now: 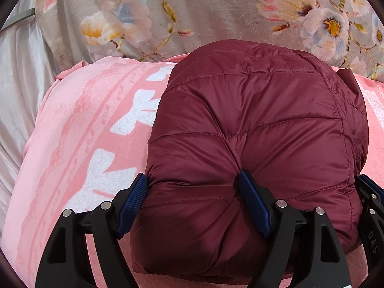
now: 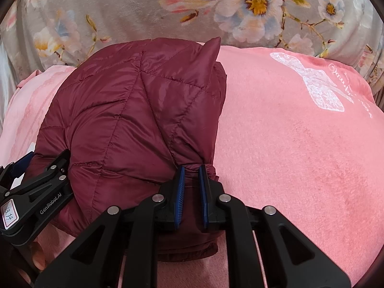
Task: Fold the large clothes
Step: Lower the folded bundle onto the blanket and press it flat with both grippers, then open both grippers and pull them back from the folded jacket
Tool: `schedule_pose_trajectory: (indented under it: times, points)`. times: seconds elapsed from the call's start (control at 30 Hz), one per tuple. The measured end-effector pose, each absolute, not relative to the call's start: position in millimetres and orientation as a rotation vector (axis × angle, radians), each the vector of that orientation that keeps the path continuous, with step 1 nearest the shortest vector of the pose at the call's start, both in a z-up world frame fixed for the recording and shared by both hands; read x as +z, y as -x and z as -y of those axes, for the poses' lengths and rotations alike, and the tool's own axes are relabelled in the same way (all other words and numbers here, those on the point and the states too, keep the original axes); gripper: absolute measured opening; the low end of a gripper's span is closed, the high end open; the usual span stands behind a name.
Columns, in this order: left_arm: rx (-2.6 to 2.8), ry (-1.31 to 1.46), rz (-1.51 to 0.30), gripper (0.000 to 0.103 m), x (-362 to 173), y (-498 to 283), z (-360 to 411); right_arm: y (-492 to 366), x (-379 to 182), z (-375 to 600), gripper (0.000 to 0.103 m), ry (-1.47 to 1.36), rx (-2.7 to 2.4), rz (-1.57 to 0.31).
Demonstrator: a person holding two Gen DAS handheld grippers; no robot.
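Maroon quilted jacket (image 1: 252, 132) folded, right tool (image 2: 192, 192) pinching its edge, pink blanket (image 2: 300, 156) beside

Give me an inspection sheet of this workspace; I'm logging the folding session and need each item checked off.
Surface: pink blanket with white bow prints, lying flat under the garment.
Job's things: maroon quilted jacket, folded into a compact puffy bundle on the blanket.
Clutter: nothing seen.
Grippers: left gripper wide apart, straddling the jacket's near edge; right gripper pinching a bunched fold at the jacket's right near corner.
Cables: nothing seen.
Surroundings: grey floral blanket behind; pale satin fabric at the left.
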State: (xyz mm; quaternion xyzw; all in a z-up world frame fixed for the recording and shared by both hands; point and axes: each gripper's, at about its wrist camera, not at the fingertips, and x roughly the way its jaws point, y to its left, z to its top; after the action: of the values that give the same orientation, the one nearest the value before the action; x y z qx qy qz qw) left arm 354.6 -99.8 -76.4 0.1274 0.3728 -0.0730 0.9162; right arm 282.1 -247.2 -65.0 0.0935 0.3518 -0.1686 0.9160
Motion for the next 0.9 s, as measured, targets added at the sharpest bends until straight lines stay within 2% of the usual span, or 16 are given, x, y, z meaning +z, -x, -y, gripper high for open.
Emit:
schedule_pose_trajectory:
  times: [0.63, 0.7, 0.73, 0.77, 0.83, 0.9]
  points:
    - [-0.153, -0.238, -0.772, 0.08, -72.5, -356.2, 97.5, -284.3, -63.7, 249.9, 0.011, -0.201, -0.343, -0.735]
    - [-0.158, -0.218, -0.77, 0.08, -69.9, -354.4, 92.5, -277.9, -59.4, 253.8, 0.013, -0.225, -0.329, -0.715]
    - [-0.16, -0.212, -0.77, 0.08, -68.1, -350.3, 89.6, -268.3, -54.9, 254.9, 0.025, -0.221, -0.327, -0.709]
    - [-0.17, -0.198, -0.768, 0.081, -65.3, -340.9, 84.1, -259.0, -50.8, 255.7, 0.046, -0.205, -0.332, -0.697]
    - [-0.192, -0.184, -0.75, 0.086, -62.2, -322.9, 76.5, -228.5, -41.7, 248.7, 0.066, -0.15, -0.344, -0.635]
    - [-0.194, -0.193, -0.73, 0.087, -59.3, -301.9, 71.1, -200.9, -40.2, 241.6, 0.067, -0.112, -0.347, -0.627]
